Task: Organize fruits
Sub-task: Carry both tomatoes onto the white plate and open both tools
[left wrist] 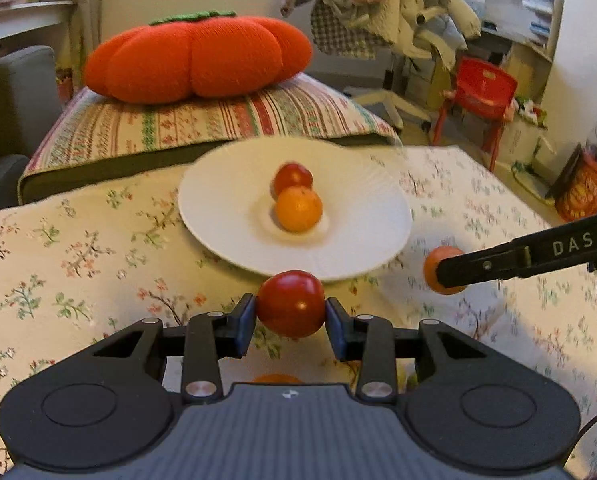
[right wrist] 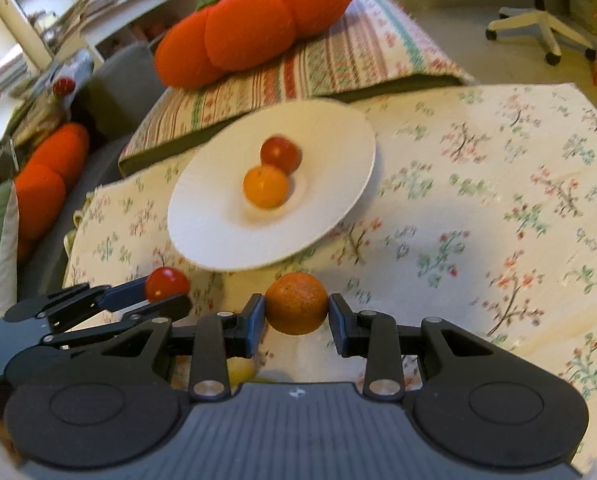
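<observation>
Just in front of the left camera, the left gripper pinches a red tomato between its blue pads, held above the flowered tablecloth and just short of the near rim of the white plate. To its right, the right gripper grips a small orange the same way, a pad on each side, also near the plate's front edge. Both fruits are close to round, so neither has a clear long axis; I cannot tell which way the tomato's stem end faces.

The step in hand looks like carrying: two fruits lifted and on their way to the plate. In the plate's shallow middle already sit an orange fruit in front and a red one touching it behind. The next move probably calls for bringing each gripper over the rim, lowering beside the resting pair rather than onto them, and spreading the fingers gently so the round fruits do not roll off.

Beyond the table, a pumpkin-shaped orange cushion lies on a striped quilt. A red chair stands farther back.
</observation>
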Tool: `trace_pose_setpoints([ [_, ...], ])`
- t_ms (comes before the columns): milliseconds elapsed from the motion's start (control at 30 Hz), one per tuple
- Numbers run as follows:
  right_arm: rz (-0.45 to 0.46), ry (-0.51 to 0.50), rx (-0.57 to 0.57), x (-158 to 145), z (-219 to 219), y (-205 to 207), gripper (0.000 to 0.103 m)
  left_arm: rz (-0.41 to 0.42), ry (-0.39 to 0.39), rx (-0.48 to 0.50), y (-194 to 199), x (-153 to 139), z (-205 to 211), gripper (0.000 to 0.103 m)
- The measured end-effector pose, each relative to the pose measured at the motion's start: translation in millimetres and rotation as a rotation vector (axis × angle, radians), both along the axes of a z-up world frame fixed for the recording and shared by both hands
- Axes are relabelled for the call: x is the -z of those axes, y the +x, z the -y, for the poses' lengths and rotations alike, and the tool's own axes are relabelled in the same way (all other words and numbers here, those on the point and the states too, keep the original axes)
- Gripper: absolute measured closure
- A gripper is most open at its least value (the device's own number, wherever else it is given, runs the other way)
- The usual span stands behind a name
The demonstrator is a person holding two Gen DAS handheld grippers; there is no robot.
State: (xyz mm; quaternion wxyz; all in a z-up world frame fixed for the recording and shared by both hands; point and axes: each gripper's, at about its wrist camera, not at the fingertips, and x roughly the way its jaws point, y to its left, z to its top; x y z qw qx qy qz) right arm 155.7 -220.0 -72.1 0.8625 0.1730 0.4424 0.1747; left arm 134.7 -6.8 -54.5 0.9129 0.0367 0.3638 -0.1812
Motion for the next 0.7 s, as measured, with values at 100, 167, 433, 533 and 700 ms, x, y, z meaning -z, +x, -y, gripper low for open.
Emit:
trace_pose_setpoints([
  [100,0.035,0.018,0.021,-6.0,6.6,3.7,0.072,0.006,-0.022,-0.012,3.9,-2.7,-3.4,0.086],
  [167,0.054,0.024,0.035,-7.6,8.4,7.7,0.072,0.015,-0.025,-0.016,6.9,-4.1,-4.8,0.086],
  [433,0.061,0.074,0.037,-3.1,7.2,29.1,0.072,0.026,-0.064,-0.066,25.8,-2.2,-10.2,0.086],
  [533,0.072,0.064,0.038,-1.4,4.1,35.5,0.072,0.025,-0.059,-0.057,30.0,0.5,-5.9,0.086],
  [700,0.088,0.034,0.025,2.5,-3.2,42.7,0.072,0.049,-0.039,-0.04,36.3,5.2,0.4,0.086],
])
